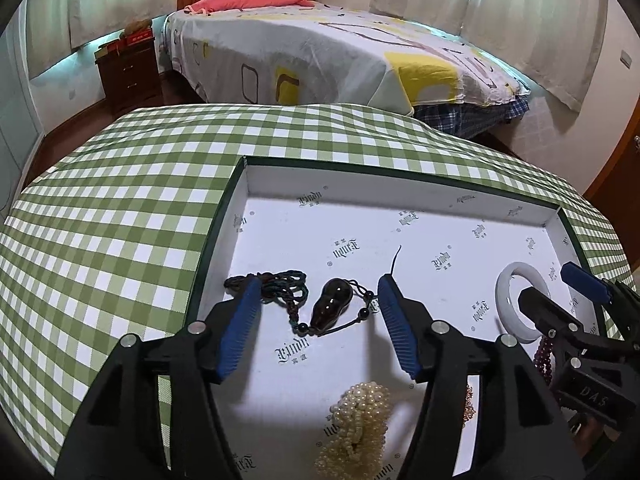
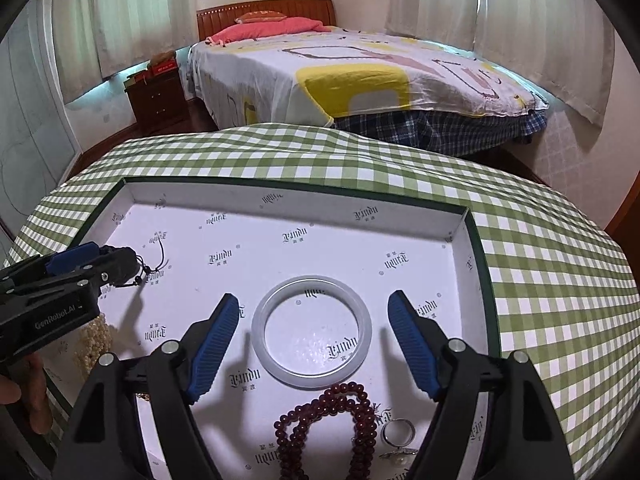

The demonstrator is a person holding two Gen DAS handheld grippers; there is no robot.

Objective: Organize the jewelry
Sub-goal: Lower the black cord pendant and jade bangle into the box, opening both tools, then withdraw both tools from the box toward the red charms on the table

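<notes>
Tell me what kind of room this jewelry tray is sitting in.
A bedroom, most likely: a made bed with a pink pillow, a dark wooden nightstand beside it, and curtains along the walls.

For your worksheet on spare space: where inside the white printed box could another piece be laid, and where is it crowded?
Free: the far strip between the box's back wall and the white bangle. Crowded: the near edge, with dark red beads, pearls and silver ring.

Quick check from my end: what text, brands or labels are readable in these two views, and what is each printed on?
"GenRobot.AI": side of the left gripper, right wrist view.
"DAS": body of the right gripper, left wrist view.
Gothic logo repeated over the tray lining: looks like "Xindu", first letter uncertain.
Small characters beneath each logo: too small to read.
</notes>
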